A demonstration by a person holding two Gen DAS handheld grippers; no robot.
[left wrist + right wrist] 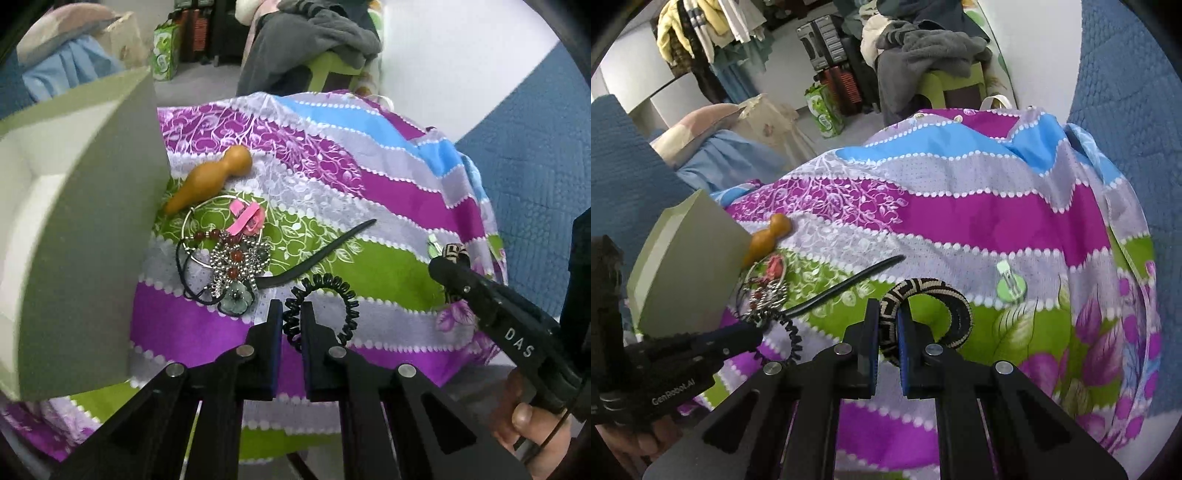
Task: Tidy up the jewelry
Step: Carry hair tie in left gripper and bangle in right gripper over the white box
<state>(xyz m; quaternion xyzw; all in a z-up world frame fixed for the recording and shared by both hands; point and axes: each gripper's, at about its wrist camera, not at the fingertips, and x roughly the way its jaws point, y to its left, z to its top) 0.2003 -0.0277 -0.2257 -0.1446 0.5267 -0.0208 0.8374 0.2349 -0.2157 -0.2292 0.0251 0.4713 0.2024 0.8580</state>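
Observation:
My left gripper is shut on a black spiral hair tie lying on the striped cloth. My right gripper is shut on a black-and-cream patterned bangle. A tangle of jewelry lies left of the hair tie: a silver hoop, red beads, silver chain, a green flower and a pink clip. A wooden gourd and a black hair stick lie nearby. A grey-green open box stands at the left, also in the right wrist view.
A small green clip lies on the cloth right of the bangle. The cloth drapes over a rounded surface and falls off at the right. Blue quilted fabric, a green stool with grey clothes and luggage stand behind.

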